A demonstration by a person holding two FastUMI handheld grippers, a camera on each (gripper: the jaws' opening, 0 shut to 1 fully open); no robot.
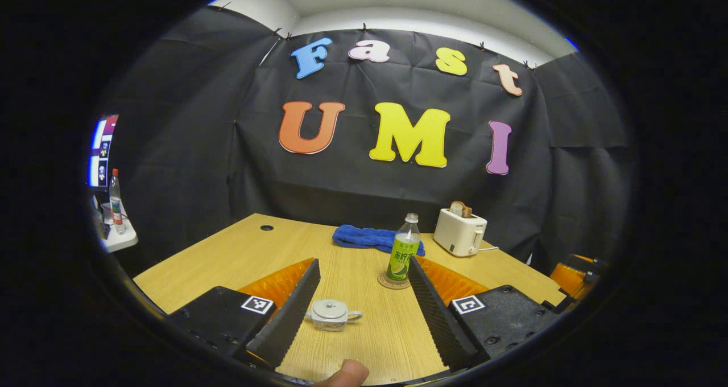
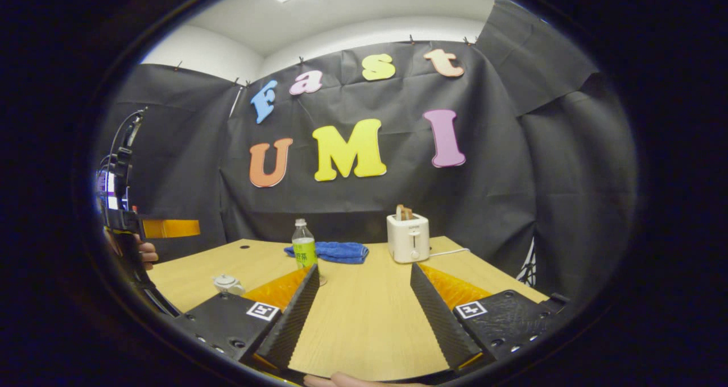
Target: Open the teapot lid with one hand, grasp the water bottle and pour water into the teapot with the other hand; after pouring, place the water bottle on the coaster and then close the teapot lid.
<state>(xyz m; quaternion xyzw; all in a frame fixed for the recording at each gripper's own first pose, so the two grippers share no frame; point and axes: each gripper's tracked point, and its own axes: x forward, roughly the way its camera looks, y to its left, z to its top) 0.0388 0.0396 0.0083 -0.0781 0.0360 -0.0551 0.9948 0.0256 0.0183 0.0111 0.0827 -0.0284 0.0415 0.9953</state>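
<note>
In the left gripper view we see our left claw (image 1: 364, 307) released above the pale wooden bench (image 1: 227, 256). The small white ceramic teapot (image 1: 331, 314), lid on, sits between its fingers near the bench's near edge. Farther in, the clear plastic water bottle with a green label (image 1: 404, 249) stands upright on a round brown coaster (image 1: 393, 281). A blue folded towel (image 1: 364, 237) and a white toaster (image 1: 459, 233) lie toward the far edge. In the right gripper view, our right claw (image 2: 364, 313) is released over bare bench.

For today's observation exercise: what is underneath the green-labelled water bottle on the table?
The water bottle stands upright on a round coaster; its rim shows around the base. The coaster's middle is covered by the bottle.
</note>
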